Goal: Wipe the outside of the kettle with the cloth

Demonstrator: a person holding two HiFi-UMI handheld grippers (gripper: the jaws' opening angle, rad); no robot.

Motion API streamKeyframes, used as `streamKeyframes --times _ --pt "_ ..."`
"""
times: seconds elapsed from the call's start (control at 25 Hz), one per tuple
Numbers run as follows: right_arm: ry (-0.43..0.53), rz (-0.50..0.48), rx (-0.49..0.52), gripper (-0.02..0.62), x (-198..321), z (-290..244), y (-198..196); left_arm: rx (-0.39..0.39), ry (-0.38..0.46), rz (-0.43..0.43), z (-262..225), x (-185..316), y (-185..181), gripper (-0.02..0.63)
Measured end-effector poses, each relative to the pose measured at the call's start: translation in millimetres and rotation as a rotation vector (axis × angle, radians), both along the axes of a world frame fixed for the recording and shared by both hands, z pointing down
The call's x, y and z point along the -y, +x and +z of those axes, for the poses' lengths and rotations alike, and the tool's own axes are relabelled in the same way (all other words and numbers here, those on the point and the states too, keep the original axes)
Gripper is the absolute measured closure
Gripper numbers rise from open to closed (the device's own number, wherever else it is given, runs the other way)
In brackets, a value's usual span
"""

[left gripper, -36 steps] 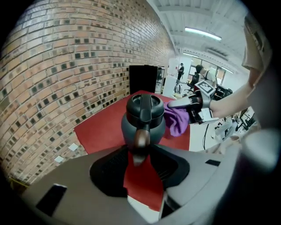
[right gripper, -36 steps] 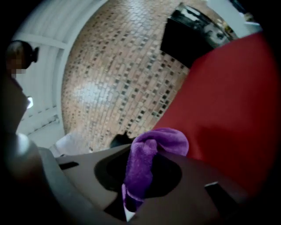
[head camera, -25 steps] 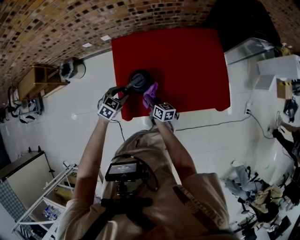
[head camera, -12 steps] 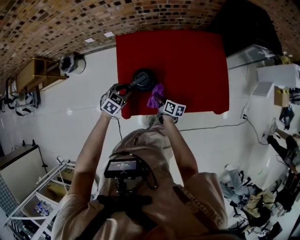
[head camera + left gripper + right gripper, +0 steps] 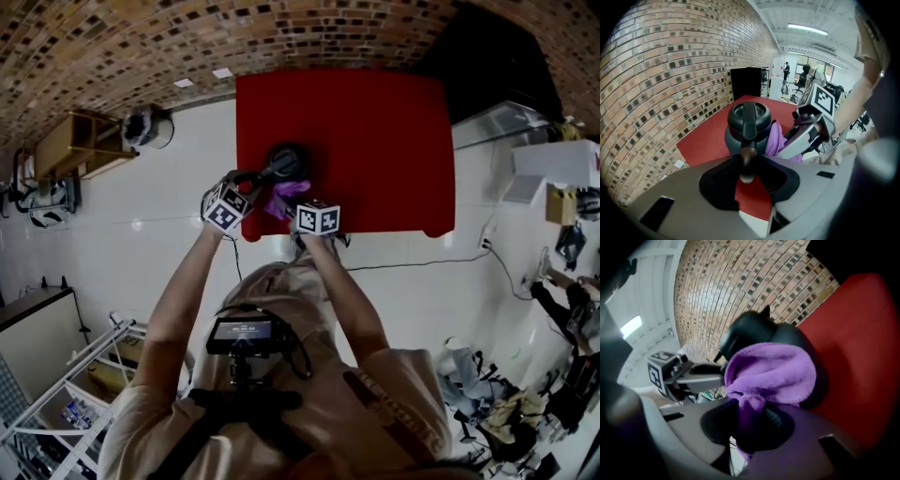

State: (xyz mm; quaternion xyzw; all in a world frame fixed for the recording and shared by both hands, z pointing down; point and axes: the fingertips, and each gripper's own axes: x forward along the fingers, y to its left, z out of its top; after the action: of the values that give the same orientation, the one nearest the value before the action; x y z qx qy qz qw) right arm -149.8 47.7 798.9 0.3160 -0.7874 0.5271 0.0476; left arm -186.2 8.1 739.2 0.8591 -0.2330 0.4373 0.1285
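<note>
The dark kettle (image 5: 286, 161) stands near the red table (image 5: 384, 131)'s near-left corner, its handle clamped in the left gripper (image 5: 745, 164). The right gripper (image 5: 750, 425) is shut on the purple cloth (image 5: 771, 373), which lies against the kettle's side and hides much of its body in the right gripper view. A brick wall (image 5: 141, 37) stands beyond, and a cable (image 5: 422, 253) trails across the floor.

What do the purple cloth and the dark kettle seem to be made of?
The cloth looks like a soft, fuzzy fabric, probably microfibre or terry: its surface has a fine nap and it bunches into loose folds. The kettle looks like dark, fairly matte plastic on the lid and handle, with dull, soft highlights rather than a mirror shine. Whether its body is coated metal I cannot tell.
</note>
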Motion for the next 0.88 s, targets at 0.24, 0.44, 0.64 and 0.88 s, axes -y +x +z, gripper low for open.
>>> streamKeyframes --times 0.24,0.44,0.64,0.88 --pt "-0.195 -0.069 -0.163 0.517 -6 98 -3 -0.002 0.008 -0.019 -2 2 0 0.497" --pt "-0.175 -0.091 -0.229 0.517 -30 85 -3 -0.01 0.01 -0.03 -2 1 0 0.497" --pt "0.116 0.007 -0.054 0.517 -34 -59 -8 -0.021 0.018 -0.036 -3 2 -1 0.495" --pt "0.185 0.083 -0.117 0.516 -8 -57 -25 -0.018 0.026 -0.04 -2 -1 -5 0.495"
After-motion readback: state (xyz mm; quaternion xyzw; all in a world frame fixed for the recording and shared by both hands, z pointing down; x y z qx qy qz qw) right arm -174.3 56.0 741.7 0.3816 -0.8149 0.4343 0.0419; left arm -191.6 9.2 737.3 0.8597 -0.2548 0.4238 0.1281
